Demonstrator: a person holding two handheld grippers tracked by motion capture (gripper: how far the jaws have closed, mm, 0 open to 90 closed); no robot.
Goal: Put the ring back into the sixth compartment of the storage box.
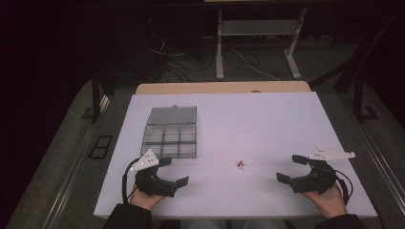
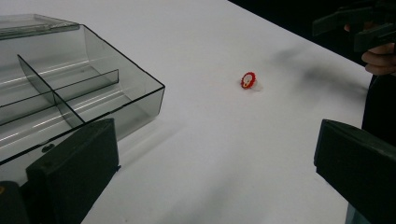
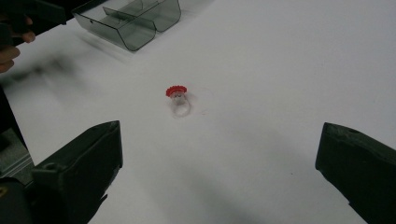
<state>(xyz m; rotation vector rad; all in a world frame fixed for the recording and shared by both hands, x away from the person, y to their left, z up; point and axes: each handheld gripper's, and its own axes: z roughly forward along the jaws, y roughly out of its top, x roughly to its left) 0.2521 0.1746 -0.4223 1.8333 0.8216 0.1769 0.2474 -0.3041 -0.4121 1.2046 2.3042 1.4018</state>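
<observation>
Both tongs are held low over the near edge of the white desk (image 1: 267, 124), each with its jaws spread wide apart and nothing between them. Left tongs (image 1: 175, 171) are seen just beside the near corner of a clear compartment box (image 1: 169, 136), whose lid is laid open behind it. Right tongs (image 1: 290, 168) are held near the desk's right side, well apart from the box. A small ring with a red flower-shaped top (image 1: 241, 164) is seen lying on the bare desk between the two tongs, touched by neither. In the right gripper view its clear band (image 3: 180, 108) is shown resting flat, with the red top (image 3: 176, 90) at its far side.
</observation>
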